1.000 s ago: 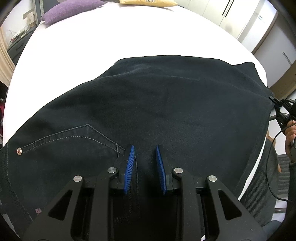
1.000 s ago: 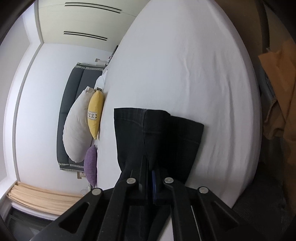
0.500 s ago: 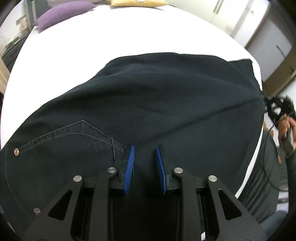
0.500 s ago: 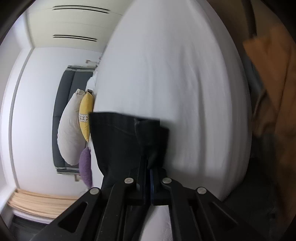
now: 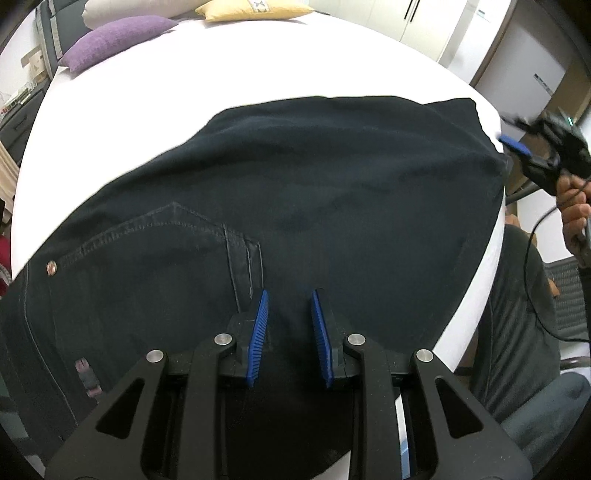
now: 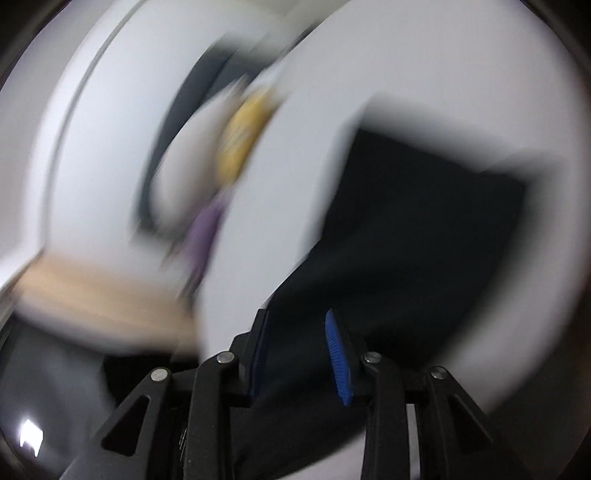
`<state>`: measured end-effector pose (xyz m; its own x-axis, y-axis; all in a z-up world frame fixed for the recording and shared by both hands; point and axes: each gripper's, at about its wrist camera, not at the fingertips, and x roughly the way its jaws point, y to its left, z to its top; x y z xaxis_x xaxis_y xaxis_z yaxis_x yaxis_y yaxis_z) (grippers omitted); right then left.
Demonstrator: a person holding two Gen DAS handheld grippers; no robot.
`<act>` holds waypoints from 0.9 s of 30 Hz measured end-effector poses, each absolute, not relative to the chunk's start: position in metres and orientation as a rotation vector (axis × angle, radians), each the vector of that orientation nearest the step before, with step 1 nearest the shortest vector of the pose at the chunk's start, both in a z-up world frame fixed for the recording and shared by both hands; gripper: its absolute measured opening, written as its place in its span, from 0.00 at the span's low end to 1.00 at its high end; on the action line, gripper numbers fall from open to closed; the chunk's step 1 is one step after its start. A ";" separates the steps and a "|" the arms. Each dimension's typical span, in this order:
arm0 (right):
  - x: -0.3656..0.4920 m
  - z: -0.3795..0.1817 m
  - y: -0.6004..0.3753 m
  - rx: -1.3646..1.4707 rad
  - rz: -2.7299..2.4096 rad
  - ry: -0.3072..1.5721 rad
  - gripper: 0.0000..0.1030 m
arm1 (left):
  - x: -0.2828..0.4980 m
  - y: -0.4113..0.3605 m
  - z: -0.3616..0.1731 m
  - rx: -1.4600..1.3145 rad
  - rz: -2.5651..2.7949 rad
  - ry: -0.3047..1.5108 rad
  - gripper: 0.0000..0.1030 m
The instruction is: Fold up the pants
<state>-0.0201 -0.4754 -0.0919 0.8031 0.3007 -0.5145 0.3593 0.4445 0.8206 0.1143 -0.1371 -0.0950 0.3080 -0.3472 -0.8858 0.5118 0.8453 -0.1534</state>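
Dark navy pants [image 5: 314, 192] lie spread on the white bed [image 5: 221, 66], the pocket stitching and a rivet at the left. My left gripper [image 5: 287, 306] is open just above the fabric near the pocket seam and holds nothing. My right gripper [image 5: 517, 146] shows at the pants' right end in the left wrist view, open and apart from the cloth. In the blurred right wrist view the right gripper [image 6: 295, 325] is open, with the pants [image 6: 424, 221] lying ahead of its fingers.
Purple [image 5: 114, 44] and yellow [image 5: 255, 9] pillows lie at the bed's far end. White wardrobe doors [image 5: 436, 26] stand beyond. The bed's near right edge [image 5: 476, 280] drops to a seated person's grey trousers and a cable.
My right gripper was shut on the pants' leg end; now it is open, has let go and is swinging fast. The left gripper stays open and has drawn back slightly.
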 end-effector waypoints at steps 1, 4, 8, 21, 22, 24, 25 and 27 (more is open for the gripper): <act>-0.001 -0.100 -0.455 1.131 0.050 0.722 0.34 | 0.112 -0.135 -0.097 0.160 -0.571 1.127 0.23; 0.030 -0.138 -0.417 1.123 0.151 0.894 0.34 | 0.102 -0.132 -0.100 0.149 -0.578 1.131 0.23; 0.006 -0.172 -0.438 1.166 0.027 0.941 0.00 | 0.084 -0.129 -0.100 0.210 -0.589 1.120 0.23; 0.028 -0.073 -0.405 0.888 0.100 0.898 0.49 | 0.056 -0.119 -0.100 0.190 -0.567 1.138 0.23; 0.052 -0.072 -0.383 0.872 0.190 0.896 0.53 | 0.057 -0.116 -0.101 0.190 -0.560 1.137 0.23; 0.100 -0.076 -0.334 0.843 0.380 0.922 0.53 | 0.057 -0.111 -0.097 0.184 -0.550 1.138 0.23; 0.117 -0.082 -0.316 0.852 0.447 0.941 0.53 | 0.055 -0.111 -0.097 0.175 -0.545 1.141 0.23; 0.152 -0.105 -0.280 0.881 0.539 1.011 0.53 | 0.054 -0.110 -0.097 0.156 -0.541 1.146 0.23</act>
